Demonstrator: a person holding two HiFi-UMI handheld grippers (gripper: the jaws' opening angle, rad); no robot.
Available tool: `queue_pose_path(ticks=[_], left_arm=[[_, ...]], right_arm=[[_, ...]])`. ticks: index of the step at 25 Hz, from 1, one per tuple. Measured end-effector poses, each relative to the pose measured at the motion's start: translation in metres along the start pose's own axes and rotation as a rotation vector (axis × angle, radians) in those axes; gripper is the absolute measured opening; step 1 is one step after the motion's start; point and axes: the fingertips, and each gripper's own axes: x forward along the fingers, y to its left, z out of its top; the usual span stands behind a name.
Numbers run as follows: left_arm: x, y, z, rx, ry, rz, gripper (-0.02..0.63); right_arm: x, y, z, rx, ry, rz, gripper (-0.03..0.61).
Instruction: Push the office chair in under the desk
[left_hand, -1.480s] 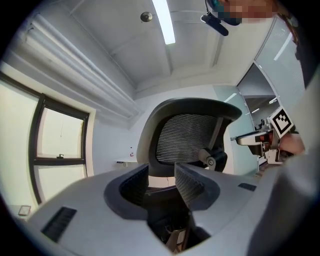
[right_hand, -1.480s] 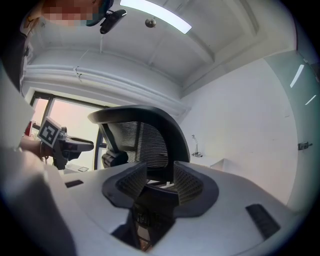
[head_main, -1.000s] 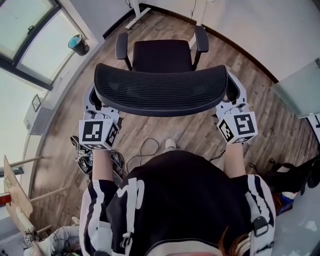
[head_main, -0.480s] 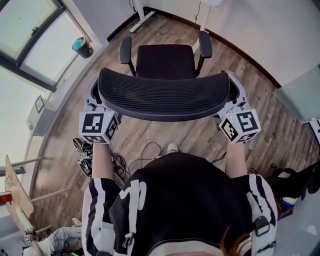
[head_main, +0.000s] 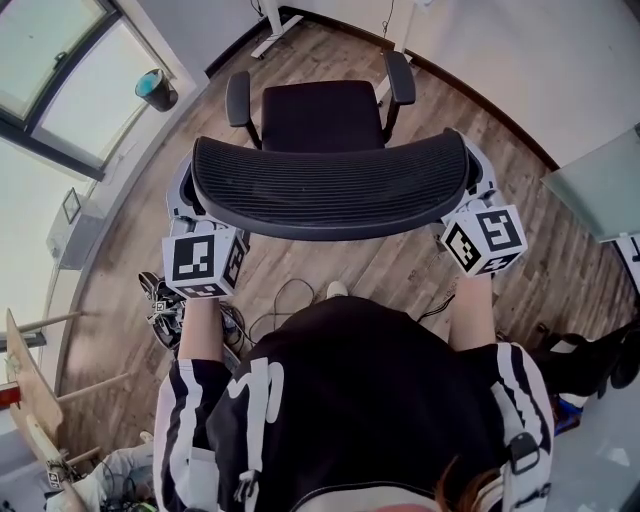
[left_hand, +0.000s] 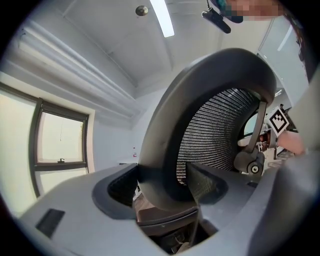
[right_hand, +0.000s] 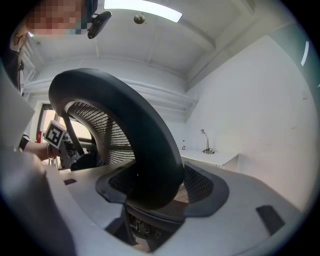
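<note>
Pads of left gripper (left_hand: 162, 187) clamped on left rim of office chair (head_main: 325, 185) backrest, mesh edge between them. Pads of right gripper (right_hand: 152, 192) clamped on right rim. Chair stands on wood floor (head_main: 340, 265) just ahead of person (head_main: 350, 400), seat facing away. Blue bin (head_main: 157, 88) near window, well apart from chair.

Bright daylight enters from the window (left_hand: 60, 145) left of the left gripper (left_hand: 162, 187); a ceiling light (left_hand: 162, 17) glares above. Gripper views bulge, corners dark, nearest chair (left_hand: 165, 127) rim blurred.
</note>
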Motion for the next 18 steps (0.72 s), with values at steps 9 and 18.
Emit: queue_pose_path(ticks=[9,18], left_arm=[[0.005,-0.019,0.002,-0.006,0.017,0.044,0.295],[0.008,-0.021,0.003,-0.006,0.017,0.060,0.295]], right_arm=[[-0.004,-0.021,-0.001,-0.005,-0.042,0.003,0.275],[0.005,-0.028,0.005,-0.130,-0.062,-0.070,0.276]])
